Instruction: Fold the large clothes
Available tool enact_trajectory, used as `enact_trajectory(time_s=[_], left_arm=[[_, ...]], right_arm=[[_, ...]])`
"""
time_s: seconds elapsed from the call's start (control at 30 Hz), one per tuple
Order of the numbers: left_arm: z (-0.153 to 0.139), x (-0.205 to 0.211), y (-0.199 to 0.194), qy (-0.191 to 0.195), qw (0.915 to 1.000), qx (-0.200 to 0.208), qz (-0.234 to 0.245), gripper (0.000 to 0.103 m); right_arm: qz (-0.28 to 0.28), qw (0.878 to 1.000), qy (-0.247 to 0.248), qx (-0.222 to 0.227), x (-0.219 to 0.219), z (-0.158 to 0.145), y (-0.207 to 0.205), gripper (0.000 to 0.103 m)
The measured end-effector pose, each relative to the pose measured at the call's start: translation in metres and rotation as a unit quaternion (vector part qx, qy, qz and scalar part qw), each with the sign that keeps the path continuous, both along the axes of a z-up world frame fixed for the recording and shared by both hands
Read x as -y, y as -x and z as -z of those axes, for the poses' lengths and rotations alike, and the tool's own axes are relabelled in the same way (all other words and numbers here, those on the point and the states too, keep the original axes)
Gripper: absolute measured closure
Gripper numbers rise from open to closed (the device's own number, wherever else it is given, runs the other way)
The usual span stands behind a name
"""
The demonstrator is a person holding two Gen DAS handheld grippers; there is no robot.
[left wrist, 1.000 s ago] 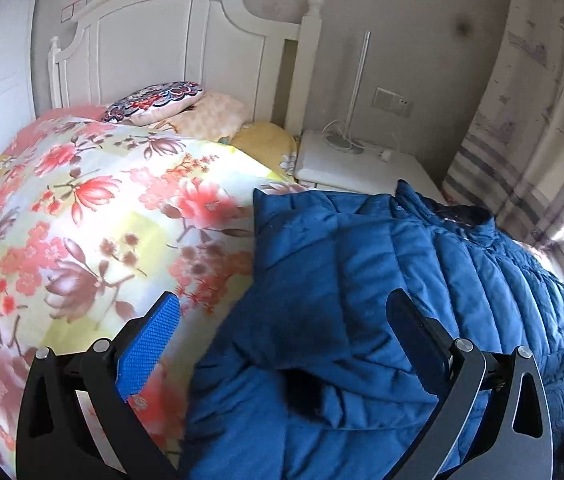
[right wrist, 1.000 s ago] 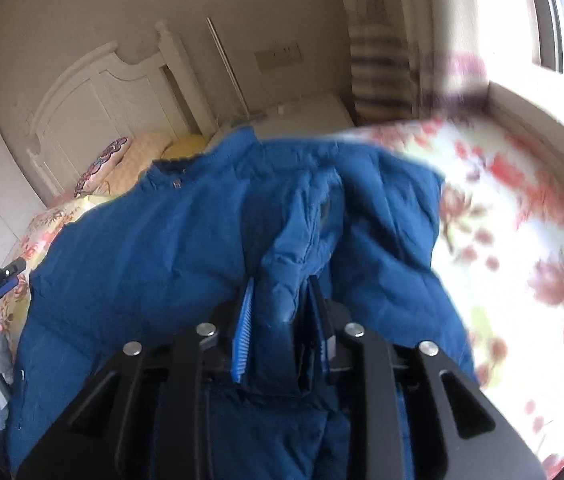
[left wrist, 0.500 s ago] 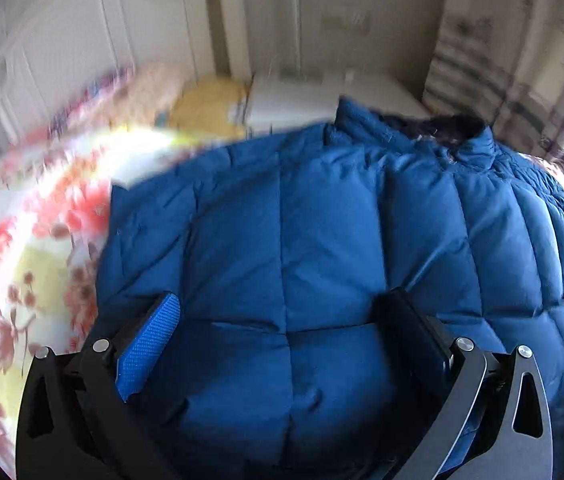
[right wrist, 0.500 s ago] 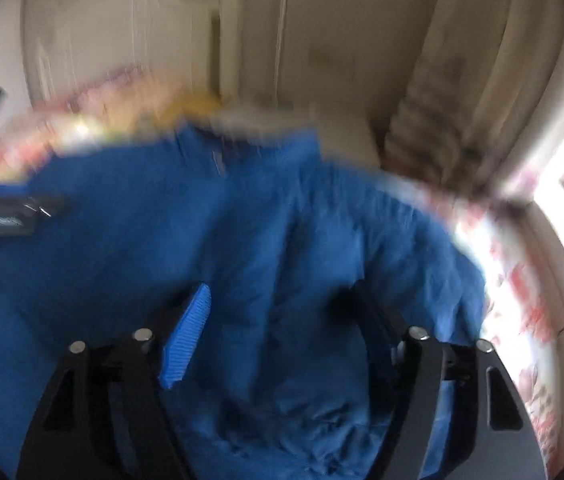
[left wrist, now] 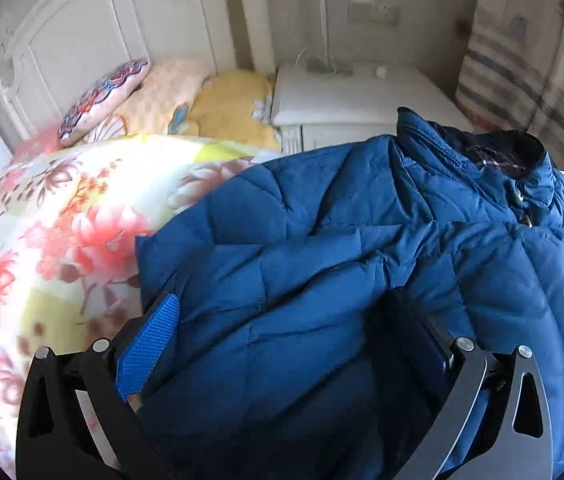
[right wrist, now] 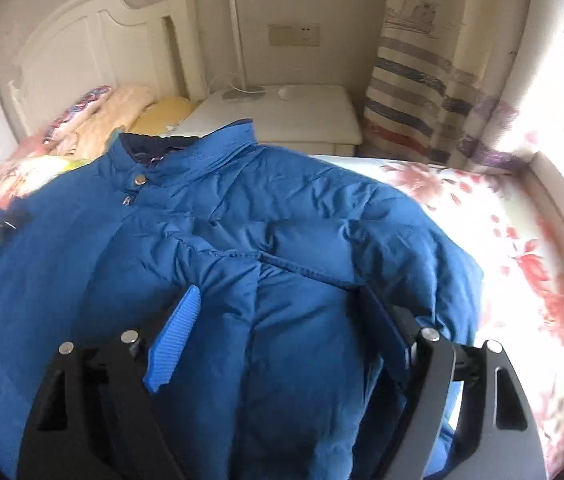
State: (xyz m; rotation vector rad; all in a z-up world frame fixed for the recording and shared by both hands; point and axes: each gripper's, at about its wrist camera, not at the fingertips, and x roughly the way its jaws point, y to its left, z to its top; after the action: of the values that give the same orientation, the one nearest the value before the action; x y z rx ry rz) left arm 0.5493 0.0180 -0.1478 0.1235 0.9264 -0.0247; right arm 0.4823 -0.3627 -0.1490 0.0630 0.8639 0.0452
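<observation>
Released since a second ago, the blue jacket (right wrist: 290, 240) lies flat on the floral bed (left wrist: 61, 216). Opening wide, the right gripper (right wrist: 282, 328) holds nothing; the left gripper (left wrist: 282, 328) gapes, empty, above it. Only the right view shows the window ledge (right wrist: 562, 200).

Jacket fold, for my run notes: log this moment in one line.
jacket: flat on bed | left gripper: open, over jacket | right gripper: jaws opening, nothing gripped
</observation>
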Motion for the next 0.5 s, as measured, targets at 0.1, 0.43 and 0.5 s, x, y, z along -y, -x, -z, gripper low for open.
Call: enact_trajectory(time_s=[0.1,0.43,0.5], left_arm=[[0.0,0.003,0.004,-0.018,0.9998,0.011,-0.002,0.004],[0.0,0.004,0.008,-0.02,0.9996,0.021,-0.002,0.004],[0.0,0.004,0.009,-0.018,0.9996,0.022,-0.002,0.004]], right_arm=[[-0.002,1.0,0.002,0.003,-0.001,0.004,0.0,0.022],[0.042,0.999,0.002,-0.003,0.025,-0.031,-0.017,0.022],[0.041,0.998,-0.015,-0.054,0.039,-0.008,-0.035,0.02]])
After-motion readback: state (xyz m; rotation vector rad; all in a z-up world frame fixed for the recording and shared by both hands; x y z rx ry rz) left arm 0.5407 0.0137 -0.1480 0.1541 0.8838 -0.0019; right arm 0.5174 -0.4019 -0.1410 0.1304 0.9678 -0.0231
